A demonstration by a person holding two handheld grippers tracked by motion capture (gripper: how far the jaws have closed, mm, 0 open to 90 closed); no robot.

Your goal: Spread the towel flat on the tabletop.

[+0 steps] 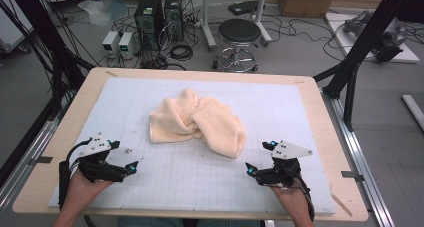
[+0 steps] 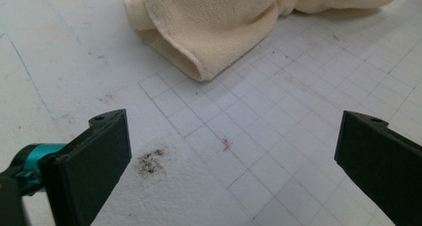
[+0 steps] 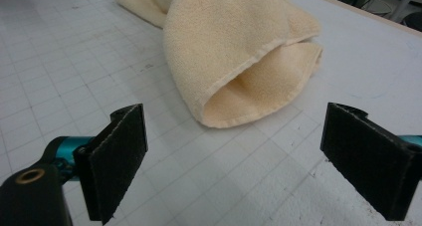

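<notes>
High view, towel: a cream towel (image 1: 197, 121) lies crumpled in a heap near the middle of the white gridded mat (image 1: 300, 107), which covers a wooden table (image 1: 325, 117).
High view, left gripper: the left gripper (image 1: 126, 158) is held low over the mat's near left part, jaws spread, well apart from the towel.
High view, right gripper: the right gripper (image 1: 258, 158) is over the near right part, jaws spread, near the towel's closest corner but not touching it.
High view, background: a round stool (image 1: 239, 33) and computer towers (image 1: 149, 13) stand on the floor beyond the table.
Left gripper view: the black jaws stand wide apart with nothing between them; the towel (image 2: 214, 22) lies ahead, and a dark smudge (image 2: 149, 161) marks the mat by the left jaw.
Right gripper view: jaws released and wide; a folded towel (image 3: 239, 52) end with its hem facing the camera lies just ahead between them, untouched.
</notes>
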